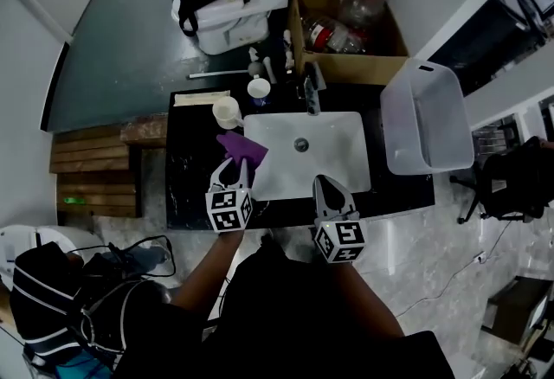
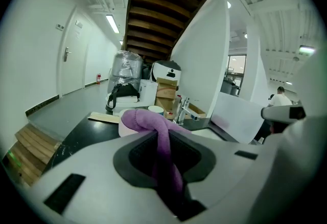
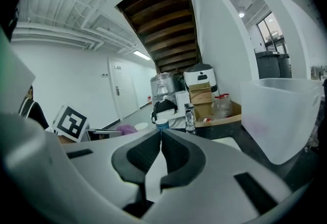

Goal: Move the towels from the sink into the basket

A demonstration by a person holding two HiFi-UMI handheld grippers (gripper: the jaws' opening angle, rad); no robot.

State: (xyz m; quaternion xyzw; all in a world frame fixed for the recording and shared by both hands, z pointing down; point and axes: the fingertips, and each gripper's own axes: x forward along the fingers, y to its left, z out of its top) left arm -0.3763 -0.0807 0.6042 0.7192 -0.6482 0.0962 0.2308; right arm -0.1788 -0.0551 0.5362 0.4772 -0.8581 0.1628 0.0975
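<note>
My left gripper (image 1: 238, 163) is shut on a purple towel (image 1: 241, 146), held at the left edge of the white sink (image 1: 346, 163). In the left gripper view the purple towel (image 2: 162, 138) runs down between the jaws and bunches up above them. At the sink's front rim my right gripper (image 1: 327, 186) is shut with nothing between its jaws; the same gripper (image 3: 160, 142) shows its jaws touching. The translucent white basket (image 1: 427, 116) stands on the counter to the right of the sink. The basket (image 3: 278, 115) looks empty in the right gripper view.
A faucet (image 1: 310, 92) stands behind the sink. A white cup (image 1: 227, 112) and a small blue-rimmed jar (image 1: 259, 91) sit on the black counter (image 1: 186, 178) at the left. A cardboard box (image 1: 346, 40) with bottles lies behind. Wooden steps (image 1: 93, 171) are to the left.
</note>
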